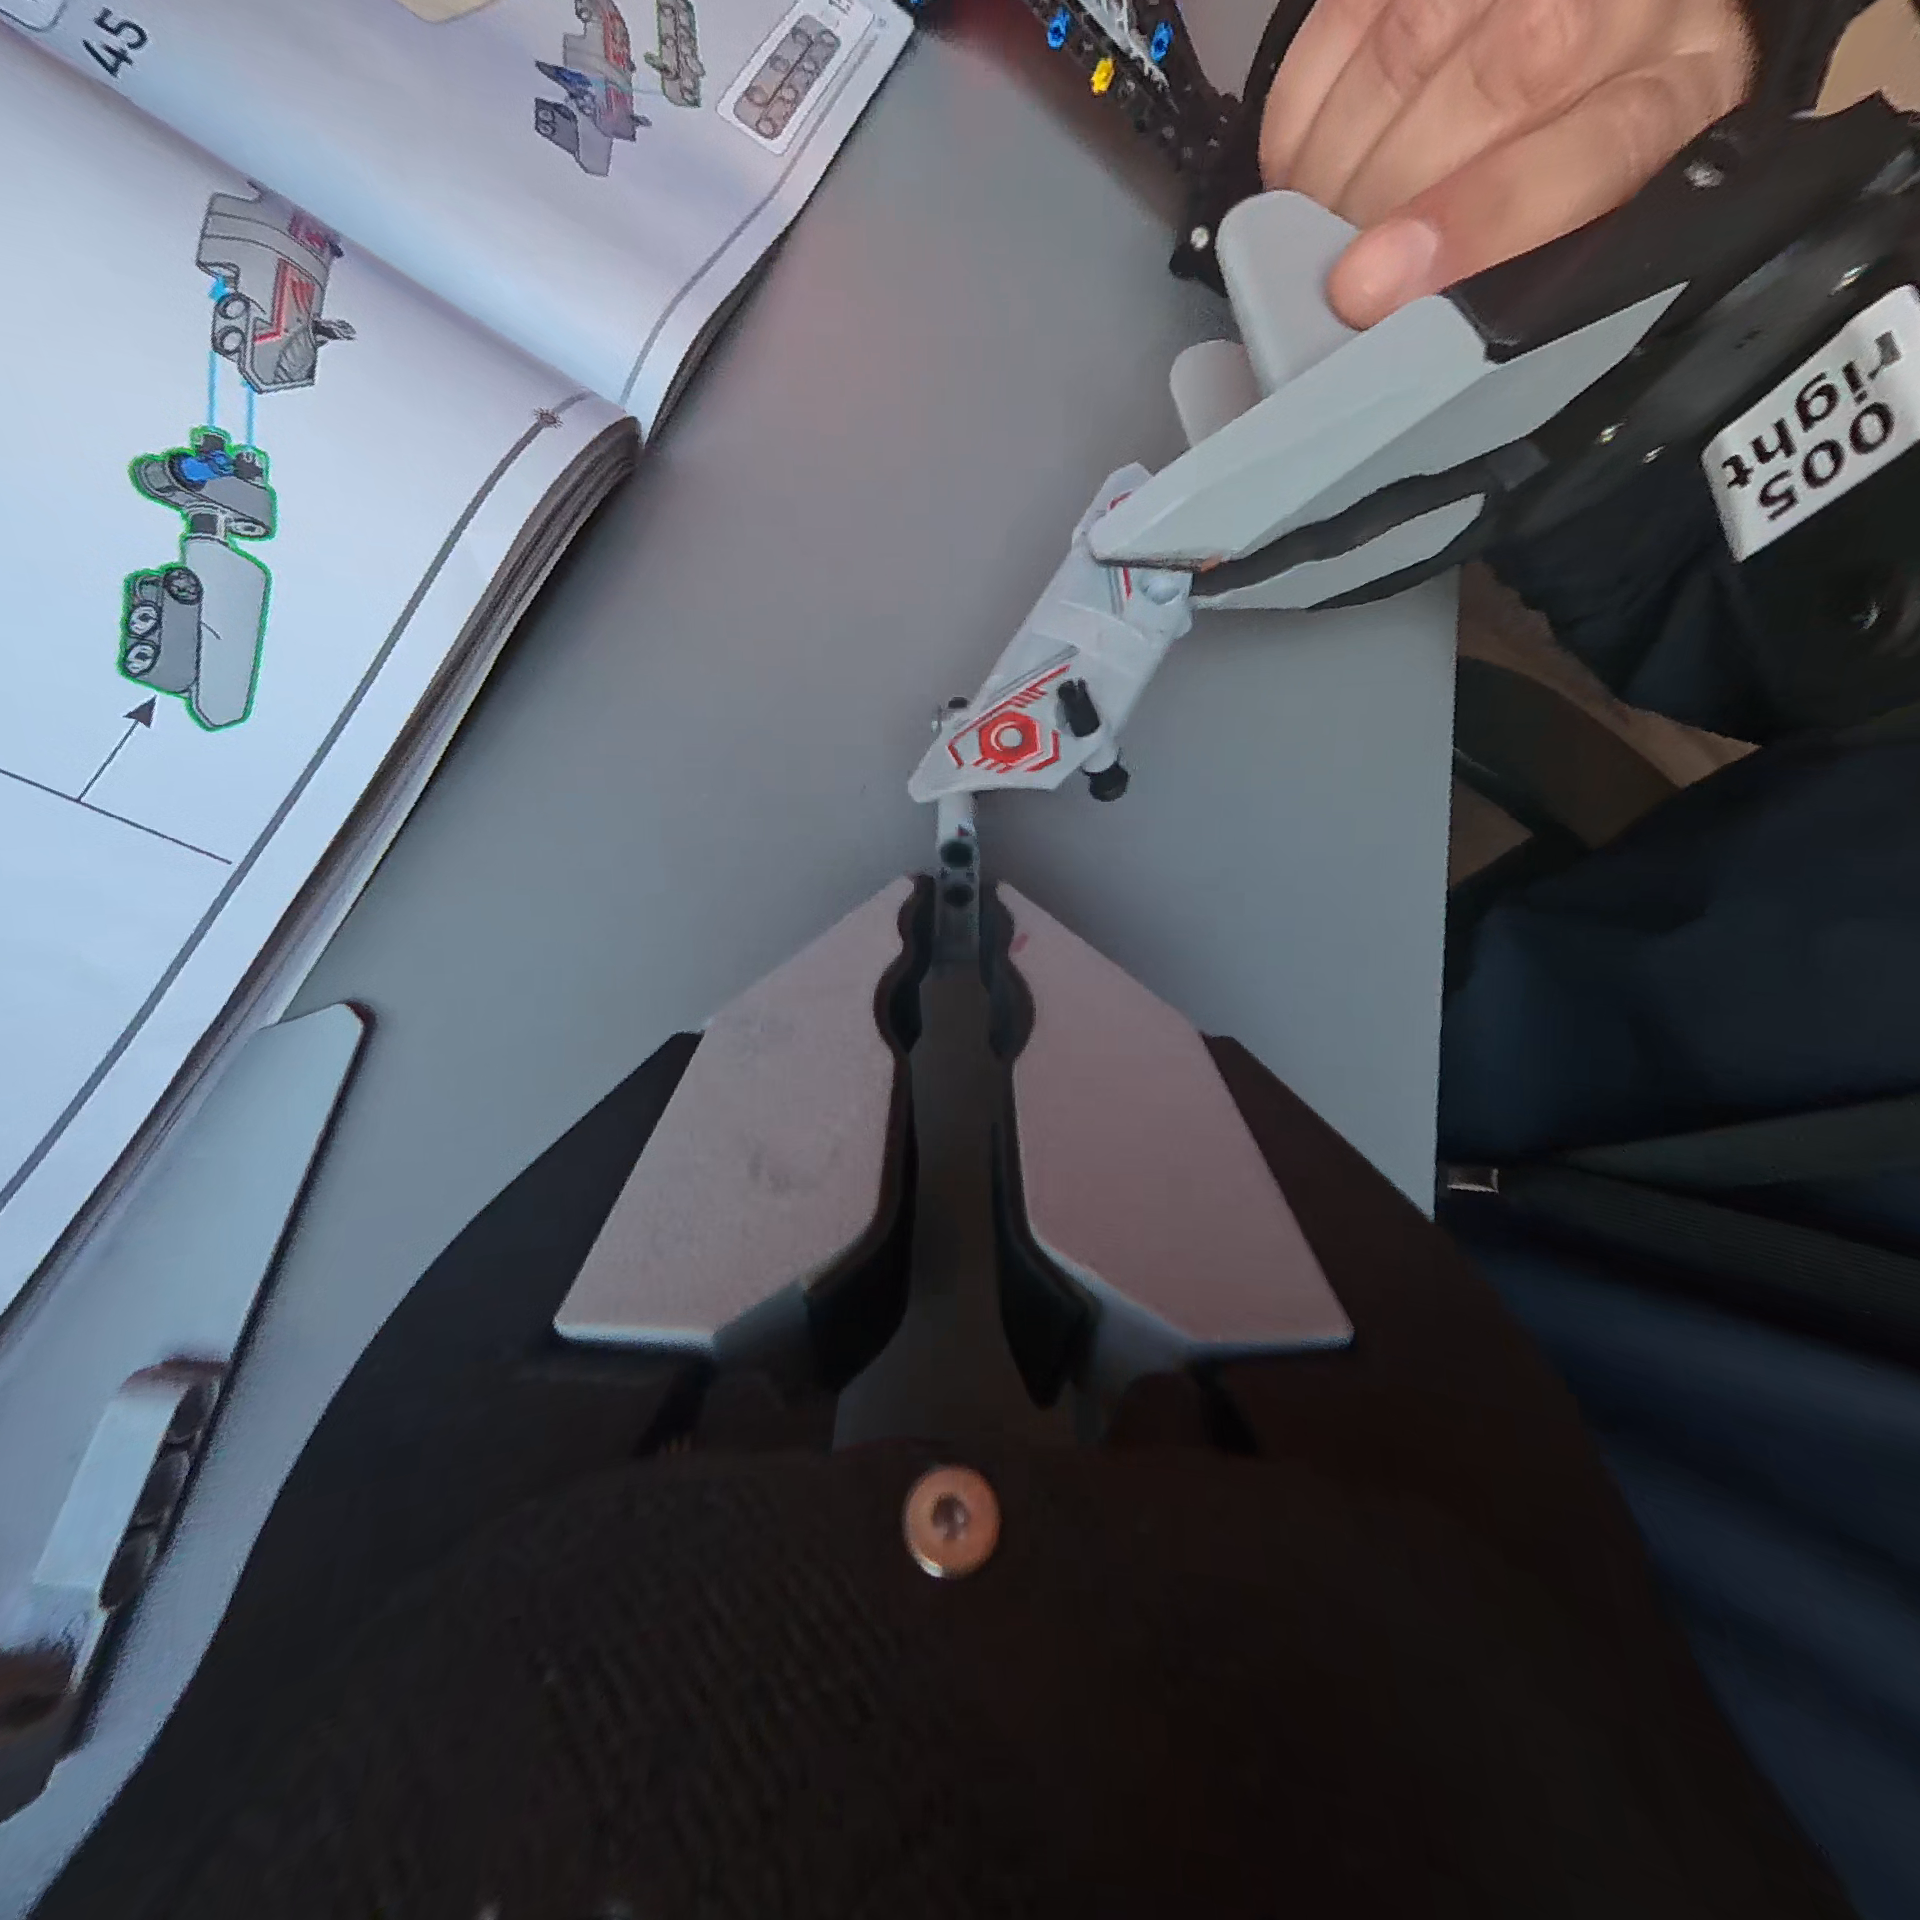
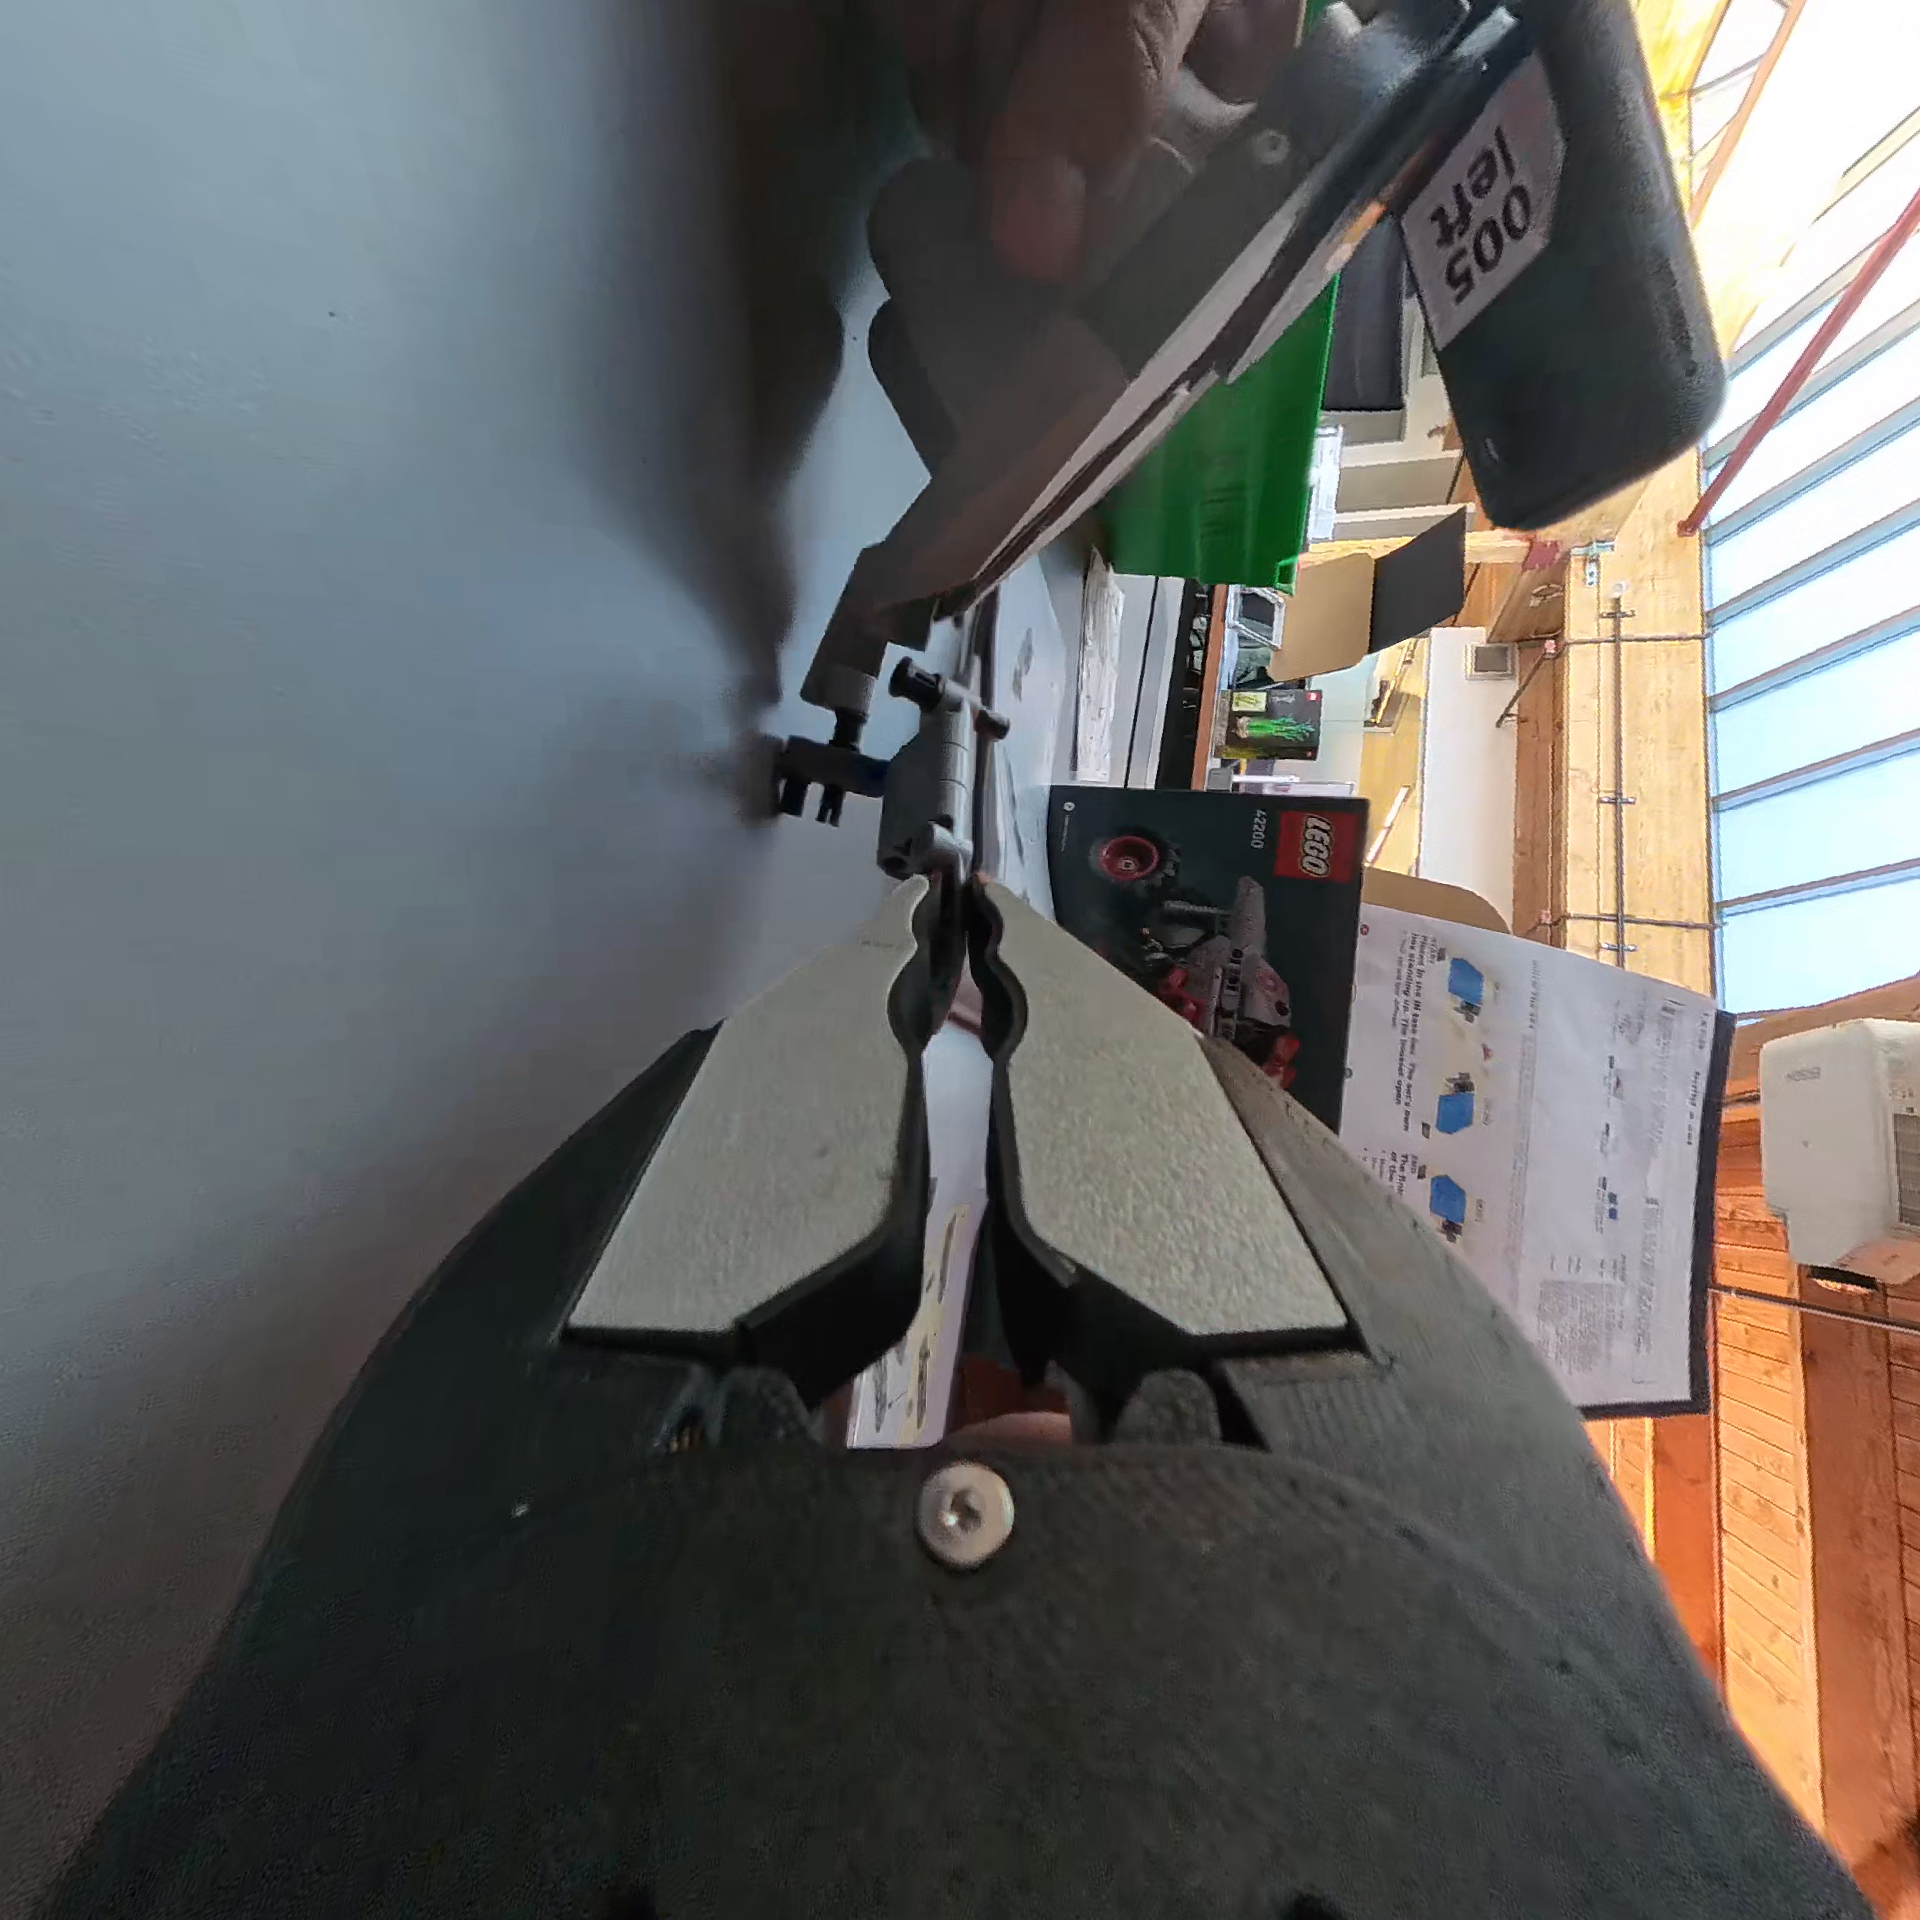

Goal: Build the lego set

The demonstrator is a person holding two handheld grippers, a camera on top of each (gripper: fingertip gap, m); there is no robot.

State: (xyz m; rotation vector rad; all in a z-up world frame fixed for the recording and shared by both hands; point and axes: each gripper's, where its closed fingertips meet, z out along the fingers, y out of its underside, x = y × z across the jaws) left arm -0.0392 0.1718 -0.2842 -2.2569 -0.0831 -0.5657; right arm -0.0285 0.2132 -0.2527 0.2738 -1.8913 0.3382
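In the left wrist view my left gripper (image 1: 956,896) is shut on a small grey lego connector (image 1: 957,857) just above the grey table (image 1: 727,623). Its far end meets the lower tip of a grey lego panel with a red sticker (image 1: 1013,732). My right gripper (image 1: 1138,566) comes in from the upper right and is shut on that panel's upper end. In the right wrist view my right gripper (image 2: 951,896) grips the panel assembly (image 2: 930,769) edge-on. The left gripper (image 2: 847,649) holds the connector (image 2: 826,779) beside it.
An open instruction booklet (image 1: 312,468) lies at the left. A black lego build with coloured pins (image 1: 1132,73) sits at the far table edge. The set's box (image 2: 1216,914) and a printed sheet (image 2: 1538,1174) stand behind. A hand (image 1: 1455,114) holds the right gripper. My hands' fingertips stand some 6 cm from each other.
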